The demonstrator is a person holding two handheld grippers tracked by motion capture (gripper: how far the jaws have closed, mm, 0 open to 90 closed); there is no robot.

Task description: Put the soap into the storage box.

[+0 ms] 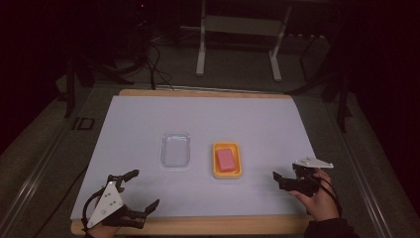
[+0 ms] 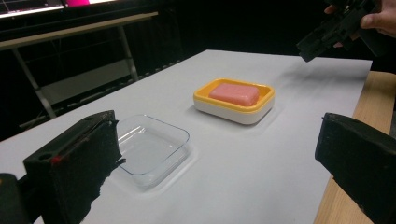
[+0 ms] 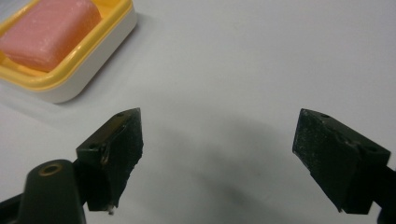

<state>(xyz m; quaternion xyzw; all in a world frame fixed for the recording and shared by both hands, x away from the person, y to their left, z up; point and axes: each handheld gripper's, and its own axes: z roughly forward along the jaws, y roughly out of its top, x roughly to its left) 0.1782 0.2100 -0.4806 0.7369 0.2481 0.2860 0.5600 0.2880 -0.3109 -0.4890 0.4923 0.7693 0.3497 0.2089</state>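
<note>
White sheet over a wooden table: pink soap (image 1: 226, 159) lies in yellow dish (image 1: 227, 173), beside a clear tray (image 1: 176, 148). Both grippers, left (image 1: 142, 191) and right (image 1: 276, 179), jaws spread, empty. Soap looks firm, slippery; grip its long sides.

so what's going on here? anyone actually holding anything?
Nothing is held. A person sits at a white-covered table with a gripper in each hand. The right gripper is open and empty, poised just right of the yellow soap dish, which holds a pink soap bar. The left gripper is open too, near the front edge, with a clear plastic lid beyond it, lying left of the dish. Neither gripper touches anything.
</note>
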